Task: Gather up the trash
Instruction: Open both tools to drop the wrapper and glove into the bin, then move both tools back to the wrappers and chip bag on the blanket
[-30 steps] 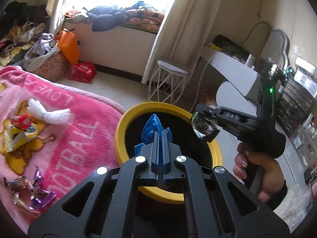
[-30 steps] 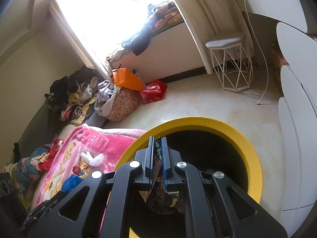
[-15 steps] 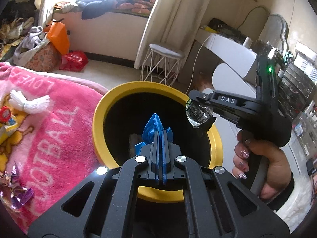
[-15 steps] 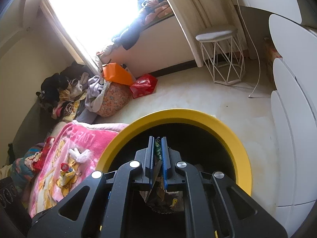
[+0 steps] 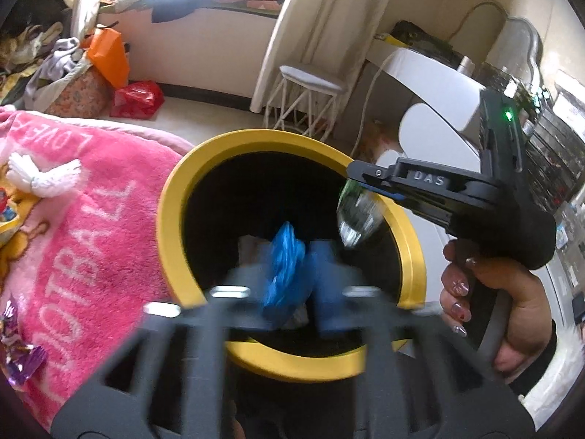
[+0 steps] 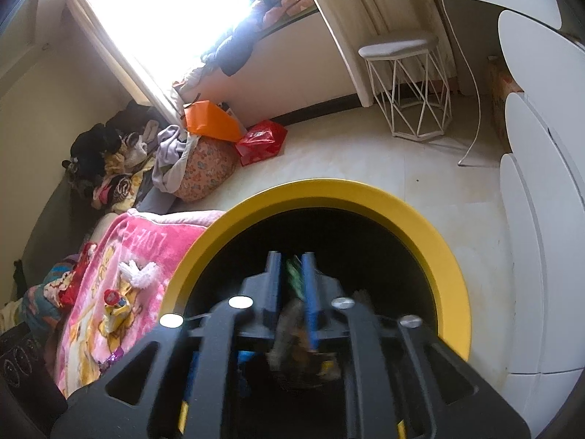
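Observation:
A black bin with a yellow rim [image 5: 172, 197] [image 6: 365, 194] stands beside the bed, and both grippers hang over its mouth. My left gripper [image 5: 289, 256] is blurred and its jaws are opening. A crumpled blue wrapper [image 5: 285, 274] sits loose between them, above the bin's dark inside. A hand holds my right gripper [image 5: 351, 179] [image 6: 291, 258] over the bin's right rim, its jaws also opening. A clear, shiny wrapper [image 5: 358, 216] hangs below its tips. In the right wrist view this wrapper [image 6: 294, 280] shows green between the parted pads.
A pink blanket [image 5: 91, 237] lies left of the bin, with purple wrappers [image 5: 18, 358], a white tuft [image 5: 40, 179] and small packets on it. A white wire stool [image 5: 310, 84], curtains and white rounded furniture [image 6: 530, 183] stand behind and to the right. Bags and clothes pile by the window.
Both pairs of jaws, shut a second ago, now stand apart. The blue wrapper has slipped lower between the left jaws. The left gripper has come down closer over the bin.

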A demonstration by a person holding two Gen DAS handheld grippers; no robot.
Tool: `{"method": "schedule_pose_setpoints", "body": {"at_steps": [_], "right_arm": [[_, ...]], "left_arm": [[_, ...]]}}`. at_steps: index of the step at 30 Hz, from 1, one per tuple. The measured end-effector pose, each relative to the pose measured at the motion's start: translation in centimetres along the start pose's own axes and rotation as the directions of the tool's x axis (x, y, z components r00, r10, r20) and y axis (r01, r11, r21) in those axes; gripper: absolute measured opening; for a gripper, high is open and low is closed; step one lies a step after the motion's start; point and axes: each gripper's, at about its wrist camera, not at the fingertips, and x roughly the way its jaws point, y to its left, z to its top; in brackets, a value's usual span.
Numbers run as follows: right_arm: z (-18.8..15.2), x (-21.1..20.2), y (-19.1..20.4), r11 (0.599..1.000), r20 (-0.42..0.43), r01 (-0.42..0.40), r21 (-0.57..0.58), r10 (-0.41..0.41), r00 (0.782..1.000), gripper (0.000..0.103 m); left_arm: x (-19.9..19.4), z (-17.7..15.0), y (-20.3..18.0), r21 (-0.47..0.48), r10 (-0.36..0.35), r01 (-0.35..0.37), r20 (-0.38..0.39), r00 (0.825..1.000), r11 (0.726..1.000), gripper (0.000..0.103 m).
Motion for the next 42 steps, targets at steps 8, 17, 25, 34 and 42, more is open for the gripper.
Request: {"method": "schedule_pose_setpoints", "body": {"at_steps": [8,17,25,34,42], "right_arm": [[0.3,-0.5,0.3,1.0,0.03,-0.006,0.002,0.006,1.0,0.047],[0.5,-0.9,2.0,0.998,0.048,-0.018,-0.055,0.021,0.999,0.049],[0.2,-1.3,3.6,0.995,0.055,-0.026,-0.097,0.032,0.998,0.05],[-0.6,-1.2,7.0,0.982,0.041,-0.053,-0.183,0.062,0.997,0.05],[-1.6,-1.1,9.8,0.961,0.024,-0.085,-0.262,0.094,0.995,0.052]], "left_arm": [[-2.9,0.4,1.6,-0.06,0.056,-0.051,0.088,0.995,0.997,0.092],[-5.0,0.6,2.5,-0.071,0.111,-0.102,0.14,0.984,0.992,0.092],[-6.5,0.4,3.8,-0.106,0.147,-0.13,0.17,0.974,0.986,0.092],[-8.3,0.2,5.8,-0.151,0.21,-0.181,0.202,0.957,0.972,0.092],[-10.7,0.3,8.0,-0.2,0.308,-0.262,0.251,0.918,0.944,0.092]]}}
